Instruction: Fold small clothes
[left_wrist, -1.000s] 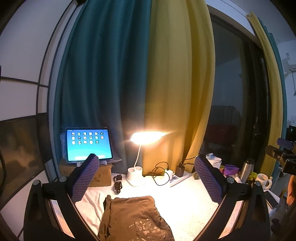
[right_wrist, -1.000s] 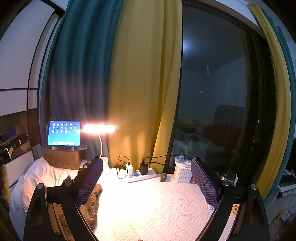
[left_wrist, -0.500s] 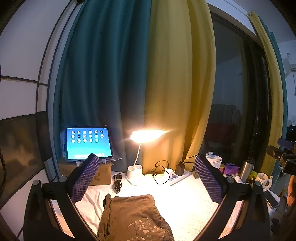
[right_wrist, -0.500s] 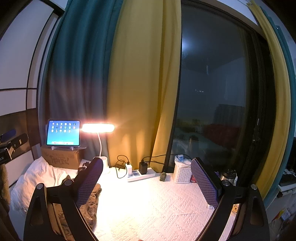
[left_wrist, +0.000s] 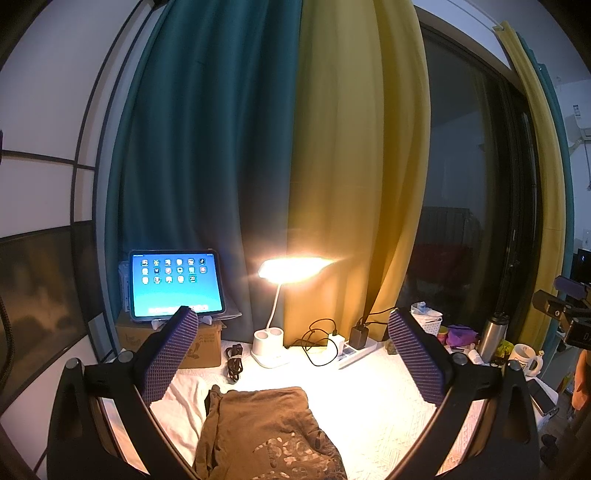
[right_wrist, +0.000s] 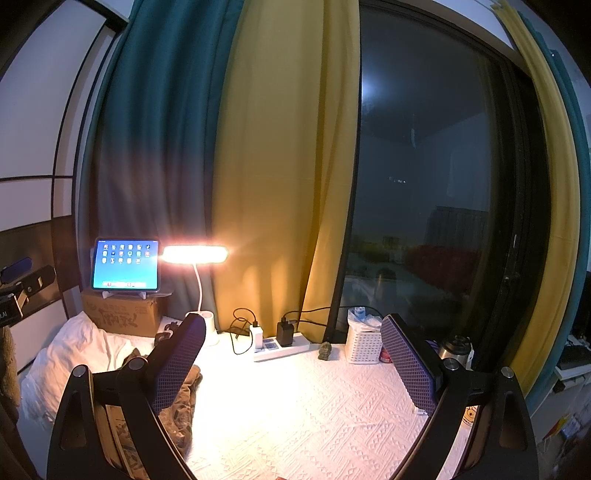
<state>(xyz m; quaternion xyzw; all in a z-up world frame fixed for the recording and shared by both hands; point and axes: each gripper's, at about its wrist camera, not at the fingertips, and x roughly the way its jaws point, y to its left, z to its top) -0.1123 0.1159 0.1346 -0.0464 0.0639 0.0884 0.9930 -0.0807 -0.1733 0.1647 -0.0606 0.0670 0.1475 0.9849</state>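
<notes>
A brown printed garment (left_wrist: 266, 432) lies folded on the white textured cloth (left_wrist: 369, 398), low in the left wrist view. My left gripper (left_wrist: 291, 354) is open and empty, held above and behind it. In the right wrist view the garment (right_wrist: 181, 402) shows at the lower left, partly hidden behind my left finger. My right gripper (right_wrist: 293, 365) is open and empty, above the bare cloth (right_wrist: 314, 406) to the garment's right.
At the back stand a lit desk lamp (left_wrist: 291, 269), a tablet (left_wrist: 173, 284) on a cardboard box (left_wrist: 203, 343), a power strip with chargers (right_wrist: 280, 343), a white basket (right_wrist: 364, 341), a steel flask (left_wrist: 493, 336) and a mug (left_wrist: 524, 363). A white pillow (right_wrist: 70, 354) lies left.
Both grippers stay open and almost still. The left wrist view has tipped slightly, so the garment shows a little more.
</notes>
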